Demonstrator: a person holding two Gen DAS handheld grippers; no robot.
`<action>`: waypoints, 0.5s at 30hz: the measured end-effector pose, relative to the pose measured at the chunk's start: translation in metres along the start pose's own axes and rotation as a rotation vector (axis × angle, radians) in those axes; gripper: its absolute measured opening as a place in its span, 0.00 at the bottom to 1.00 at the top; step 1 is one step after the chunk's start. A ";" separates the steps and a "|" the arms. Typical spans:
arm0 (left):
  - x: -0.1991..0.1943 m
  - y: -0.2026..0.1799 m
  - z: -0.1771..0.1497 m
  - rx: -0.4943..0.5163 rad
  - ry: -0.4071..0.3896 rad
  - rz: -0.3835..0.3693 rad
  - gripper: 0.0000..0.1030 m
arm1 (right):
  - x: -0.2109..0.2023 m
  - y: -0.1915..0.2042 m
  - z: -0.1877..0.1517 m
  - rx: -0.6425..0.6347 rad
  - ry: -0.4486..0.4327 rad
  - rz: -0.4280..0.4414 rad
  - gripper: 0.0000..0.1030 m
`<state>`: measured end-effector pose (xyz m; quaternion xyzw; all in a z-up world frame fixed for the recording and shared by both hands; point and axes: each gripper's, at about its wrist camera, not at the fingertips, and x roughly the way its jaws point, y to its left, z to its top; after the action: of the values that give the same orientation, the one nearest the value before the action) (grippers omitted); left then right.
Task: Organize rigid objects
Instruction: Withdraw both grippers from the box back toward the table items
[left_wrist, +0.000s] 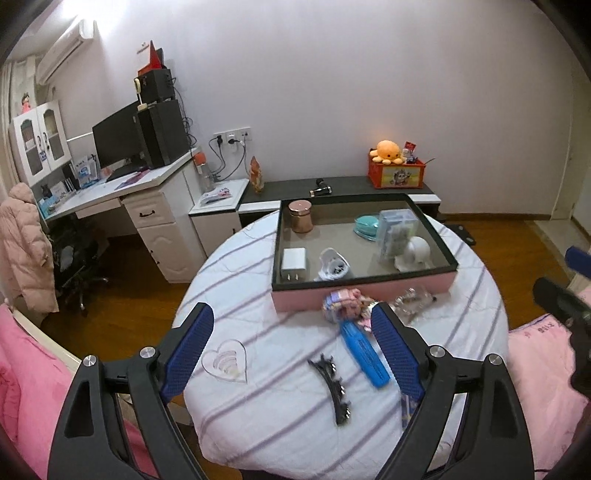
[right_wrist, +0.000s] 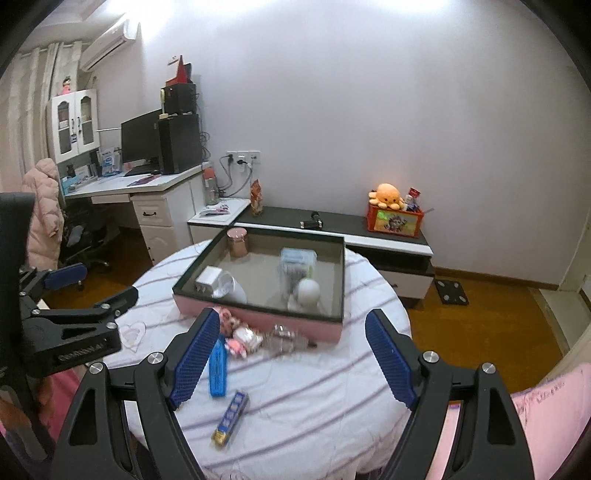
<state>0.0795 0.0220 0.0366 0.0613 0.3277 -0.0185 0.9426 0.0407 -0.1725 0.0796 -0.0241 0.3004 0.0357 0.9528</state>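
Round table (left_wrist: 258, 435) bears tray (left_wrist: 365, 291) holding charger (left_wrist: 294, 263), copper jar (left_wrist: 300, 216); both jaws wide, empty

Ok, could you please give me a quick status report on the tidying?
Left gripper and right gripper open, empty. Blue case, hair clip outside pink tray. Nothing in the way.

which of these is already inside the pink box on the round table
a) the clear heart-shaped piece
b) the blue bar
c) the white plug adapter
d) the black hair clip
c: the white plug adapter lies on the floor of the pink box, while the black hair clip, blue bar and clear heart-shaped piece lie outside it on the striped cloth.
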 end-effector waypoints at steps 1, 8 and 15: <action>-0.003 -0.001 -0.003 -0.002 -0.004 0.003 0.90 | -0.002 0.000 -0.006 0.005 0.004 -0.004 0.80; -0.007 -0.002 -0.024 -0.001 0.011 0.011 0.94 | -0.004 -0.007 -0.030 0.054 0.049 -0.020 0.80; -0.001 -0.003 -0.028 -0.006 0.042 0.010 0.94 | -0.005 -0.007 -0.033 0.053 0.058 -0.013 0.80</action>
<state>0.0612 0.0224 0.0149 0.0605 0.3472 -0.0114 0.9358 0.0182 -0.1818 0.0552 -0.0019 0.3284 0.0206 0.9443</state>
